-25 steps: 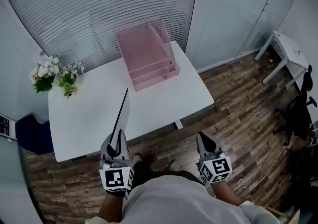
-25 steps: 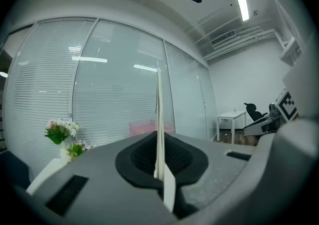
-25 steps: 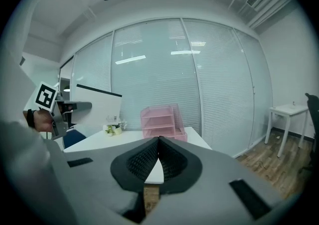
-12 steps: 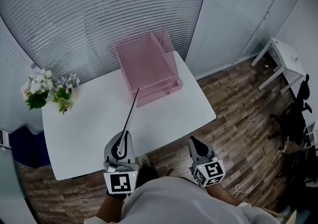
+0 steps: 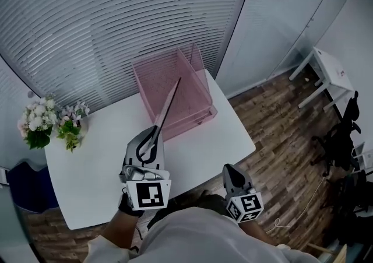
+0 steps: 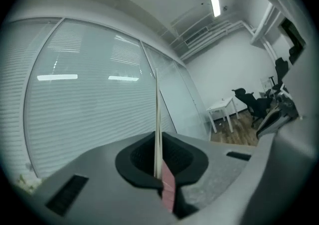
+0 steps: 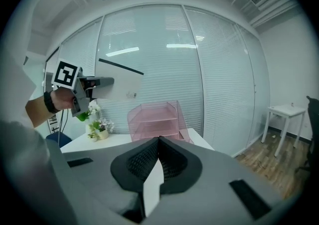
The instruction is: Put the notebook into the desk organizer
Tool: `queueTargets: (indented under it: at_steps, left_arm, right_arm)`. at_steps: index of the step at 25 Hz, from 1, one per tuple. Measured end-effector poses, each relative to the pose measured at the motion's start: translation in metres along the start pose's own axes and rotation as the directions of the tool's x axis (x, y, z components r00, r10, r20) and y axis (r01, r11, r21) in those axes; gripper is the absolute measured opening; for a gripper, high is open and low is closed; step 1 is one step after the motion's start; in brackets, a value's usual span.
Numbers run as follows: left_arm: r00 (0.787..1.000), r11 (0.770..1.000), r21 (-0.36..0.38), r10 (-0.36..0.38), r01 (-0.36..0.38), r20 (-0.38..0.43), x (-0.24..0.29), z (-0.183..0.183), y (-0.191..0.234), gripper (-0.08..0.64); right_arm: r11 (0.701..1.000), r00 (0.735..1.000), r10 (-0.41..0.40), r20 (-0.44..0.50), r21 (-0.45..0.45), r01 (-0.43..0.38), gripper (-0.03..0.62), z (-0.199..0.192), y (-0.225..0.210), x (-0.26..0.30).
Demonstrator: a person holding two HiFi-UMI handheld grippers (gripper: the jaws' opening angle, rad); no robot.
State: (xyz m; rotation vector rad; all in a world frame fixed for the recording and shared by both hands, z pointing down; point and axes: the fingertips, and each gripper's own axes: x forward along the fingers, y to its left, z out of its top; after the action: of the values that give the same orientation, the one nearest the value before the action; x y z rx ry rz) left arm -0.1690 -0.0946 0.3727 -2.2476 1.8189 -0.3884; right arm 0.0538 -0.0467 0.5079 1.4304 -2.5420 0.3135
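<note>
The thin notebook (image 5: 168, 107) shows edge-on, its far end reaching over the pink tiered desk organizer (image 5: 195, 90) at the back of the white table (image 5: 99, 145). My left gripper (image 5: 150, 142) is shut on the notebook's near end and holds it in the air above the table. In the left gripper view the notebook (image 6: 157, 119) rises as a narrow strip from between the closed jaws of the left gripper (image 6: 160, 178). My right gripper (image 5: 232, 175) hangs low by the table's front edge, shut and empty. From the right gripper (image 7: 158, 141) I see the organizer (image 7: 154, 119) ahead and the notebook (image 7: 121, 67) held up at the left.
A pot of flowers (image 5: 41, 125) stands at the table's left end. A small white side table (image 5: 326, 69) and a black office chair (image 5: 344, 133) stand on the wooden floor to the right. Window blinds (image 5: 105, 17) close off the back. A blue seat (image 5: 20, 189) sits at the lower left.
My left gripper has risen and moved forward and right with the notebook, whose far end now reaches over the organizer. The right gripper has stayed low near the body.
</note>
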Motion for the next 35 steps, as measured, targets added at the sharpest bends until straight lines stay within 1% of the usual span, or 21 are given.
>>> queueTargets:
  at_steps: [1,2,4,5,7,10,12,14,18,21,22,24,27,29,31,33,35]
  left_arm:
    - [1.000,0.998,0.070,0.004,-0.005,0.009,0.013,0.004,0.001,0.017]
    - [1.000,0.990,0.141,0.012,-0.013,0.003,0.026,0.005,0.002,0.017]
    - [0.998,0.963,0.269,0.043,-0.030,-0.042,0.056,0.004,0.006,0.017]
    - [0.996,0.943,0.331,0.063,-0.037,-0.069,0.071,0.002,0.006,0.017]
    - [0.985,0.894,0.446,0.106,-0.036,-0.133,0.100,-0.006,0.004,0.017]
    - [0.956,0.818,0.575,0.163,0.008,-0.245,0.139,-0.024,-0.003,0.017]
    - [0.928,0.779,0.625,0.189,0.056,-0.320,0.158,-0.039,-0.008,0.017]
    - [0.900,0.749,0.656,0.214,0.098,-0.379,0.174,-0.052,-0.011,0.017]
    - [0.856,0.698,0.699,0.257,0.156,-0.448,0.201,-0.071,-0.016,0.017]
    - [0.828,0.661,0.720,0.271,0.212,-0.492,0.218,-0.086,-0.021,0.017]
    - [0.819,0.653,0.722,0.272,0.229,-0.505,0.223,-0.092,-0.022,0.017]
    - [0.802,0.645,0.719,0.272,0.258,-0.532,0.231,-0.103,-0.025,0.017]
    - [0.774,0.641,0.708,0.272,0.297,-0.572,0.237,-0.117,-0.030,0.017]
    - [0.756,0.650,0.688,0.260,0.324,-0.602,0.240,-0.125,-0.036,0.018]
    - [0.733,0.659,0.661,0.239,0.359,-0.637,0.241,-0.134,-0.042,0.025]
    - [0.707,0.667,0.631,0.217,0.396,-0.673,0.239,-0.143,-0.046,0.040]
    - [0.675,0.678,0.592,0.189,0.436,-0.713,0.237,-0.153,-0.050,0.062]
  right_arm:
    - [1.000,1.000,-0.003,-0.006,0.006,0.003,0.012,-0.001,-0.005,0.002]
    - [1.000,1.000,-0.003,-0.007,0.012,0.003,0.012,-0.001,-0.011,0.006]
    - [1.000,1.000,0.013,0.004,0.014,-0.013,0.012,0.004,-0.020,0.020]
    - [1.000,1.000,0.026,0.013,0.012,-0.026,0.012,0.008,-0.024,0.026]
    - [0.999,0.998,0.050,0.029,0.006,-0.050,0.012,0.016,-0.035,0.033]
    - [0.998,0.997,0.059,0.047,0.010,-0.059,0.012,0.026,-0.065,0.039]
    - [0.998,0.997,0.058,0.050,0.012,-0.058,0.012,0.030,-0.086,0.041]
    - [0.998,0.997,0.054,0.051,0.017,-0.055,0.012,0.030,-0.106,0.043]
    - [0.998,0.998,0.042,0.043,0.046,-0.044,0.012,0.027,-0.140,0.047]
    - [0.997,0.999,0.042,0.032,0.061,-0.044,0.012,0.022,-0.157,0.047]
    - [0.997,0.999,0.042,0.029,0.063,-0.044,0.012,0.020,-0.162,0.047]
    - [0.997,0.999,0.039,0.024,0.067,-0.040,0.012,0.017,-0.174,0.049]
    - [0.997,0.999,0.031,0.019,0.071,-0.032,0.012,0.016,-0.192,0.049]
    - [0.997,1.000,0.027,0.012,0.076,-0.027,0.012,0.015,-0.201,0.049]
    - [0.996,1.000,0.028,0.005,0.080,-0.028,0.012,0.013,-0.206,0.050]
    - [0.996,0.999,0.035,0.003,0.083,-0.035,0.012,0.012,-0.205,0.053]
    - [0.995,0.999,0.042,0.005,0.086,-0.042,0.012,0.012,-0.204,0.055]
